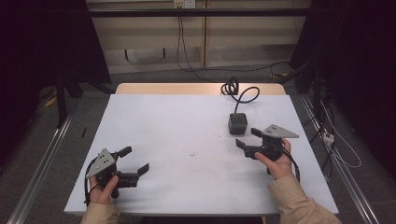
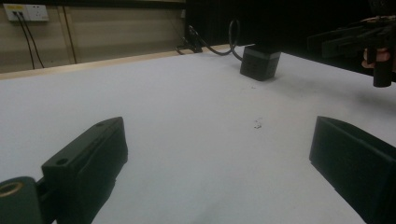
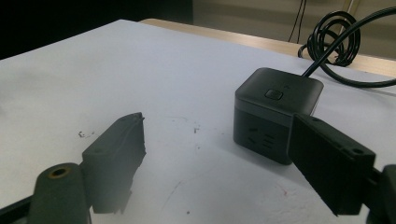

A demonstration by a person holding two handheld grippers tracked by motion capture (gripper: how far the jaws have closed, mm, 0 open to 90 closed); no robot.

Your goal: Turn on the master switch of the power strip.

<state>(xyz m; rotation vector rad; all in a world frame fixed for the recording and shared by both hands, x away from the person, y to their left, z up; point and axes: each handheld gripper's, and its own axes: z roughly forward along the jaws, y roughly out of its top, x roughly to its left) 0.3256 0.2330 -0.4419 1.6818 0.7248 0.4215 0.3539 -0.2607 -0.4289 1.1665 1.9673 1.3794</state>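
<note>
A dark grey cube power socket [image 1: 237, 123] with a button on top stands on the white table [image 1: 187, 130] right of centre; its black cable [image 1: 240, 93] runs to the far edge and coils there. My right gripper [image 1: 248, 138] is held open just in front of the cube, jaws pointing left. In the right gripper view the cube [image 3: 276, 112] stands beside the right jaw, nothing between the jaws. My left gripper [image 1: 137, 160] rests open near the front left corner, empty. Seen from the left gripper view, the cube [image 2: 259, 62] is far off and the right gripper [image 2: 345, 39] is at upper right.
The cable coil [image 3: 334, 42] lies at the table's far edge over a wooden strip [image 1: 201, 88]. Small dark specks [image 1: 192, 153] mark the tabletop's middle. Metal rails [image 1: 39, 163] run on the floor at both sides. A wall socket [image 2: 25, 12] is behind.
</note>
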